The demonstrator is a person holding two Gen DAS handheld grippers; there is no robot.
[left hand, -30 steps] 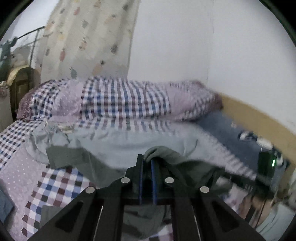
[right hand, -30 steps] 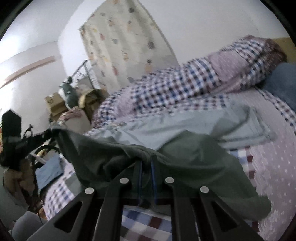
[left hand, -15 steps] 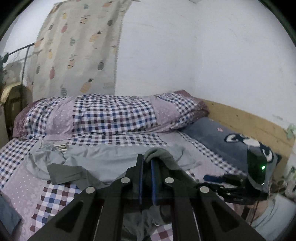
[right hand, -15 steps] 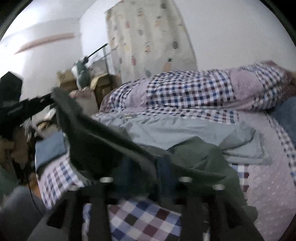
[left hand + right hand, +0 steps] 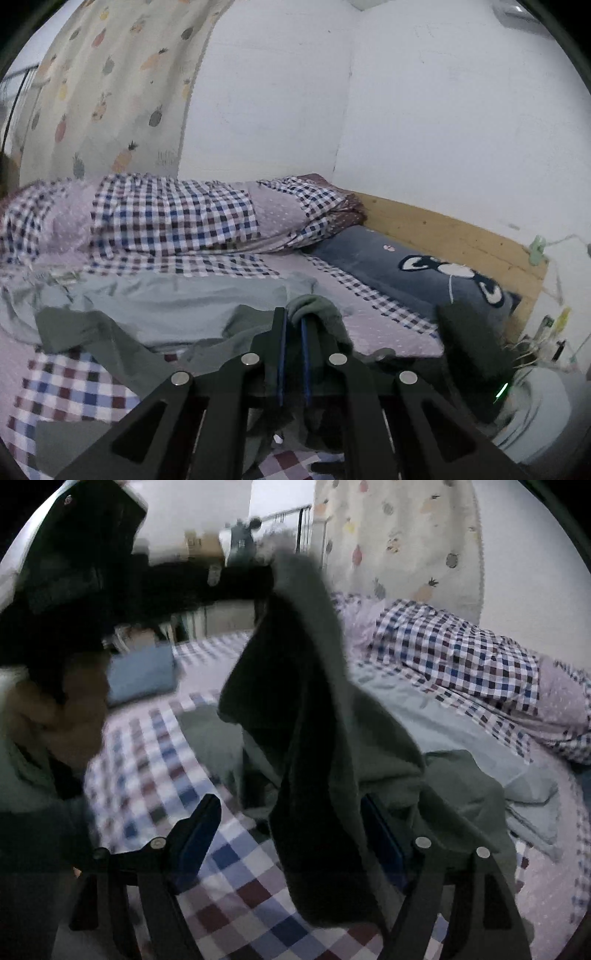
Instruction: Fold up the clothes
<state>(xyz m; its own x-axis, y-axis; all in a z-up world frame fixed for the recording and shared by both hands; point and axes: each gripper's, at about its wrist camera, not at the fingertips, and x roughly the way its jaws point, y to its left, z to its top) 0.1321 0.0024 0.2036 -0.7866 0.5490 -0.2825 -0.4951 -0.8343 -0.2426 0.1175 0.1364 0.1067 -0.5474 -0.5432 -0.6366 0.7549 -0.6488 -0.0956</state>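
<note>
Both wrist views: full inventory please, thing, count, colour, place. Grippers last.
dark green garment: 1, dark green, hanging from the left gripper over the bed, lower part draped between the right gripper's open jaws
grey-blue garment: 1, pale grey-blue, spread flat on the bed
quilt: 1, checked and dotted lilac, bunched along the wall
bedsheet: 1, checked patchwork, covering the bed
pillow: 1, dark blue with cartoon face, by the headboard
headboard: 1, light wood, right end of bed
curtain: 1, cream with pineapple print, behind the bed
folded blue item: 1, blue, far edge of bed; blurred
left gripper: black, jaws shut on the dark green garment
right gripper: black, jaws open
</note>
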